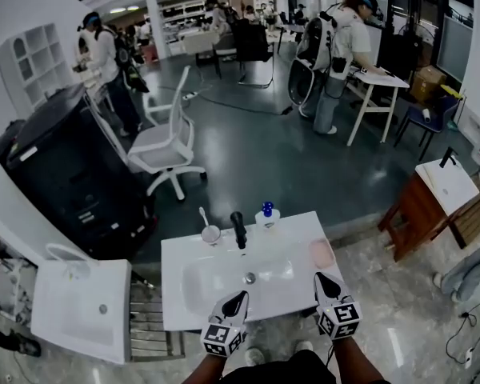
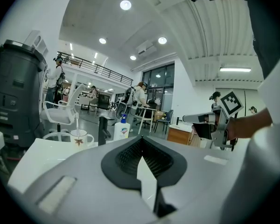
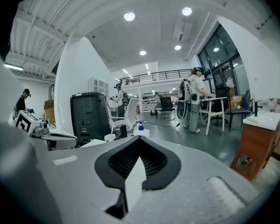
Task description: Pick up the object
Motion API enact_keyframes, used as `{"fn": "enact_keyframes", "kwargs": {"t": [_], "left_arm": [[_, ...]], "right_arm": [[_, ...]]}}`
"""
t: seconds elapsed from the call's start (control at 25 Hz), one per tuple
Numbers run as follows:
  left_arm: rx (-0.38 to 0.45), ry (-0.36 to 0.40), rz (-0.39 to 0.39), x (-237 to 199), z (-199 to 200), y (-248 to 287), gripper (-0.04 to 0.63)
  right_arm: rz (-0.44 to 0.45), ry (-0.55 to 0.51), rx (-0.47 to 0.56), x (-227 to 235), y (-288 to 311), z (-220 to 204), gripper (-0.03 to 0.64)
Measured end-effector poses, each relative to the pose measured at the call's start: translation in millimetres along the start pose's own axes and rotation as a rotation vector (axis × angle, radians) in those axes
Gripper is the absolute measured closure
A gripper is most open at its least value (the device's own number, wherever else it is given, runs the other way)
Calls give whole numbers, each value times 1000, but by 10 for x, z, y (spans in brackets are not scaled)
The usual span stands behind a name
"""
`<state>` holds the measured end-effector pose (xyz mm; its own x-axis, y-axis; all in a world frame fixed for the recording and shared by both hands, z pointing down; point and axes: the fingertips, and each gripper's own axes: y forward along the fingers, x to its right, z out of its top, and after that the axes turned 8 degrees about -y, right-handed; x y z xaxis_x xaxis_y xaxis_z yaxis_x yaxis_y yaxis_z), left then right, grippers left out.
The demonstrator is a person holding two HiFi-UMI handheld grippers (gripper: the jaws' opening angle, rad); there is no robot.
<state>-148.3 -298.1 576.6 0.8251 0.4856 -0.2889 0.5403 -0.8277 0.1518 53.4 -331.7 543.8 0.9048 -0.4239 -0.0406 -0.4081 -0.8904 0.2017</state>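
White rectangular washbasin [image 1: 184, 256], black faucet [image 1: 238, 229], left tool [image 1: 242, 296], right tool [image 1: 318, 277], ribbed pads [image 3: 152, 164] together

1. No word or number is readable anywhere.
2. The soap bottle [image 2: 122, 130] has a label, but it is too small to read.
3. The cube [image 1: 222, 338] on the left claw [image 1: 242, 295] shows only black-and-white squares.

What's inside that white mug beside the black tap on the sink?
A thin white stick stands in the white leaf-printed mug, sticking out above its rim. The mug's wall hides its lower end and whatever else is inside.
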Motion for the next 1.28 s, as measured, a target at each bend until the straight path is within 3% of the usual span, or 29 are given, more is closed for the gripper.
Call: {"fn": "enact_keyframes", "kwargs": {"t": [0.92, 1.28], "left_arm": [[-69, -27, 69, 156, -123, 816, 578], [-82, -60, 92, 137, -182, 924, 578]], "right_arm": [[41, -70, -277, 862, 286, -922, 612], [63, -54, -405, 973, 507, -1404, 356]]}}
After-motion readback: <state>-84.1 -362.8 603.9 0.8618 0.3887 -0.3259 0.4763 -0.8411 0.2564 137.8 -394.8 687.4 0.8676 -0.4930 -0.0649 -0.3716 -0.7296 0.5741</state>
